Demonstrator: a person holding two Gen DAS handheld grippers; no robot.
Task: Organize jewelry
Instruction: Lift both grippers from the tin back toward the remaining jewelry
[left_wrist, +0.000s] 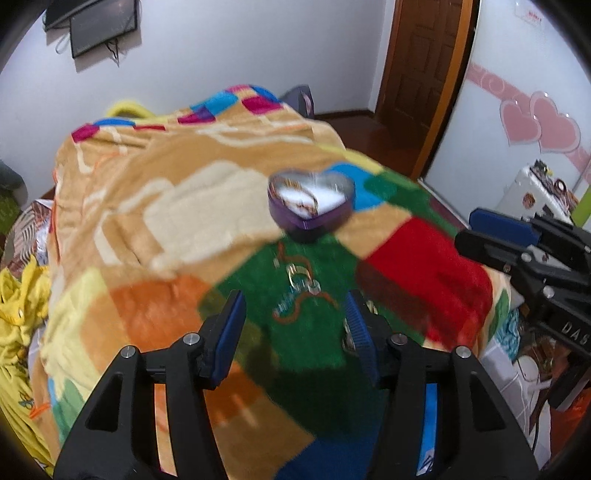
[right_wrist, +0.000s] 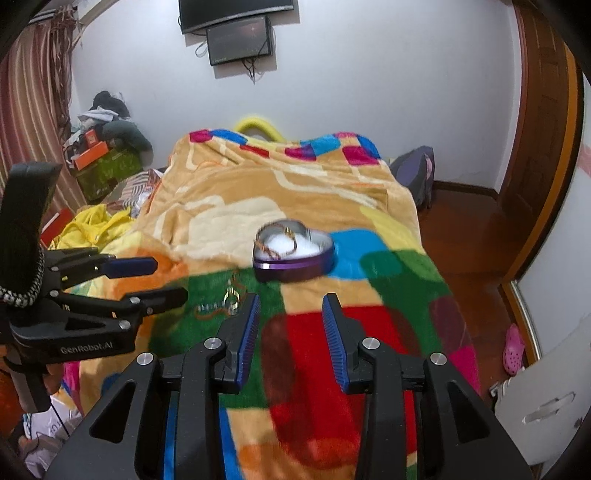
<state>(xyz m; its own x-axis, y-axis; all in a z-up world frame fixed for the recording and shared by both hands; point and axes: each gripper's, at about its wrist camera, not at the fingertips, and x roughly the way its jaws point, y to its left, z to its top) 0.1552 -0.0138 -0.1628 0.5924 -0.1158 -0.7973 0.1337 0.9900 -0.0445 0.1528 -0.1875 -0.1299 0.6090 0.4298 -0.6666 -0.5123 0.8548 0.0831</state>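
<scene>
Nearest in the left wrist view, the left gripper (left_wrist: 293, 317) is hanging over the blanket (left_wrist: 184, 192) with its blue-padded fingers spread wide and nothing between them. Just ahead of those fingers, a small heap of jewelry (left_wrist: 301, 291) is lying on a green patch of the blanket: a reddish cord, some pale beads and a couple of silver rings, all blurred. Nothing is standing between the fingers and that heap.

In the right wrist view, the right gripper (right_wrist: 291, 325) is hovering over a red patch, its fingers also spread apart and empty. The jewelry is lying just to the left of its left finger, between the two grippers. The left gripper is reaching in from the left edge there, jaws parted.

Farther on, beyond both grippers, a purple heart-shaped tin (right_wrist: 293, 254) is sitting open on the blanket, with a white lining and a beaded bracelet (right_wrist: 279, 240) lying inside it.

Around the bed, yellow clothing (right_wrist: 92, 229) is lying to the left near some boxes (right_wrist: 99, 162). A wooden door (left_wrist: 421, 70) is standing at the right, a dark backpack (right_wrist: 413, 173) is leaning by the far corner, and two dark screens (right_wrist: 236, 26) are hanging on the white wall.
</scene>
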